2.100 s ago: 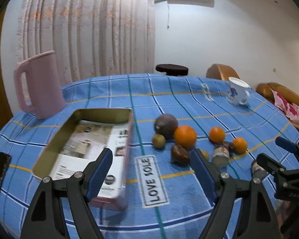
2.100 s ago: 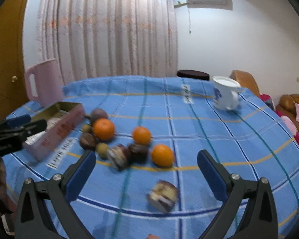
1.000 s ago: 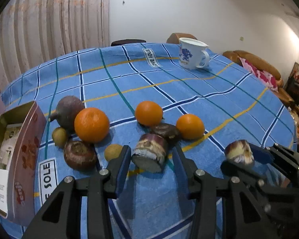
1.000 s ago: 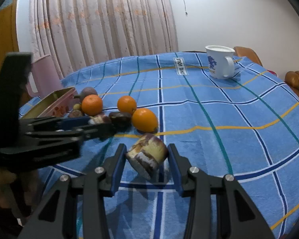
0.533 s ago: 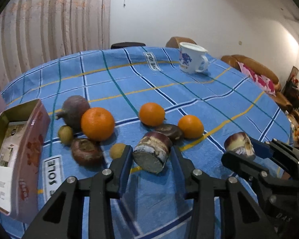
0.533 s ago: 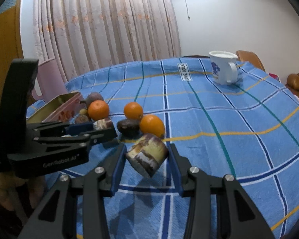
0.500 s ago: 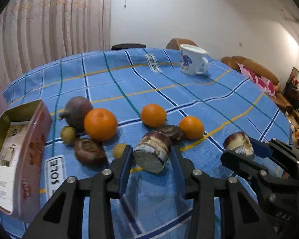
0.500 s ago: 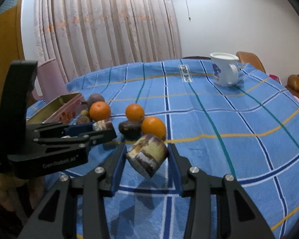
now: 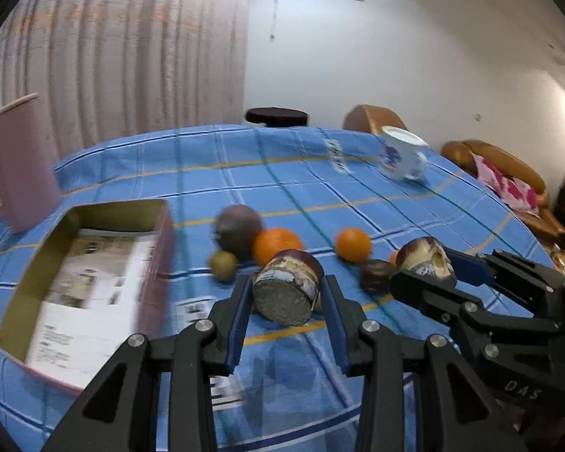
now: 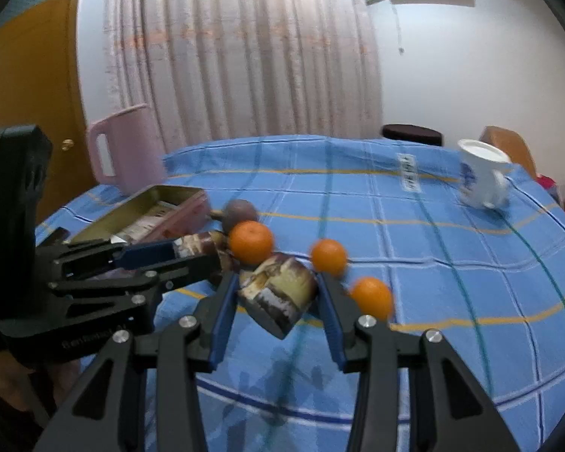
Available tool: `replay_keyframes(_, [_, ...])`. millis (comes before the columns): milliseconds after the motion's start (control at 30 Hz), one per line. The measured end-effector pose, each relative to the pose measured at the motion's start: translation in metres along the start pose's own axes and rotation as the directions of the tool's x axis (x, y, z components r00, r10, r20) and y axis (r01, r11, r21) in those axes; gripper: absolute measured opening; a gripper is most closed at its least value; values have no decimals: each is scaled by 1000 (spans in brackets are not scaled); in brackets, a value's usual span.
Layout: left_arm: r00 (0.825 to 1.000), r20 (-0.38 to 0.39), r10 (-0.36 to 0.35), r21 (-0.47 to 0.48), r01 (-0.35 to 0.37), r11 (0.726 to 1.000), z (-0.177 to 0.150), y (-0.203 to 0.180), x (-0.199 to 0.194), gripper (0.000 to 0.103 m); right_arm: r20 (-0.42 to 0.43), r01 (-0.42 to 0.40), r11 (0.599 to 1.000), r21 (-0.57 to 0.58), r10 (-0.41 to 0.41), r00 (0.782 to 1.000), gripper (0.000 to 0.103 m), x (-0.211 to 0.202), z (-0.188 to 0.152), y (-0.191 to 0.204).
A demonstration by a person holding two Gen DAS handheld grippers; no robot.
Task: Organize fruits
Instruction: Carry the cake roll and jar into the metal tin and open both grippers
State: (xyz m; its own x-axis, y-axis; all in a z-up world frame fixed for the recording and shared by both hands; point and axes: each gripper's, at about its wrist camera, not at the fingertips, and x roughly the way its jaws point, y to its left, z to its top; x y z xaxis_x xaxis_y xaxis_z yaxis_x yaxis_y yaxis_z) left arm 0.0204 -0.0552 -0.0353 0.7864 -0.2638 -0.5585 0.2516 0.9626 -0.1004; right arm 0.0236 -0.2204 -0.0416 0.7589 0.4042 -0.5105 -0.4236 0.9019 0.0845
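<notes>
My left gripper (image 9: pixel 287 299) is shut on a brown sugarcane piece (image 9: pixel 288 288) and holds it above the blue cloth. My right gripper (image 10: pixel 278 299) is shut on a second sugarcane piece (image 10: pixel 278 295), also lifted; it shows at the right of the left wrist view (image 9: pixel 425 258). On the cloth lie a big orange (image 9: pixel 277 245), a smaller orange (image 9: pixel 353 244), a purple round fruit (image 9: pixel 238 230), a small green fruit (image 9: pixel 223 263) and a dark brown fruit (image 9: pixel 376 273). An open tin box (image 9: pixel 86 263) with printed paper inside lies to the left.
A pink pitcher (image 9: pixel 13 173) stands at the far left behind the box. A white and blue mug (image 9: pixel 401 158) stands at the far right of the table. Sofa and cushion (image 9: pixel 504 180) lie beyond the table's right edge. Another orange (image 10: pixel 372 297) lies beside my right fingers.
Both grippers have lifted their sugarcane pieces off the cloth and swung left. The tin box and the pink pitcher have come further into both views.
</notes>
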Motion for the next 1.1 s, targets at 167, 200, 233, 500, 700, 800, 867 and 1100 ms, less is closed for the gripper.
replay_keyframes(167, [998,45,54,-33,-52,998,5,25,-15,39,-2,-52,997,-51,52,999,45,16,18,25])
replay_keyframes(200, [997,53,64,-39,-61,997,6,30,-18,39,0,-62,996,-62,63,998,45,19,22,30])
replay_keyframes(233, [995,64,77,-47,-74,996,7,36,-22,39,2,-69,995,-72,69,998,45,21,26,35])
replay_keyframes(500, [985,90,145,-95,-137,986,10,70,-35,39,5,-118,984,-131,119,993,45,39,53,69])
replay_keyframes(700, [978,96,185,-117,-174,978,11,91,-40,39,18,-141,977,-161,146,989,45,48,68,89])
replay_keyframes(800, [973,89,212,-131,-199,971,11,104,-40,39,16,-154,973,-174,159,987,45,57,75,98])
replay_keyframes(867, [970,86,228,-133,-215,967,11,111,-40,39,15,-164,970,-180,170,985,45,63,79,105])
replay_keyframes(1100, [960,65,273,-146,-262,954,12,135,-36,37,-1,-187,964,-189,191,982,45,86,88,122])
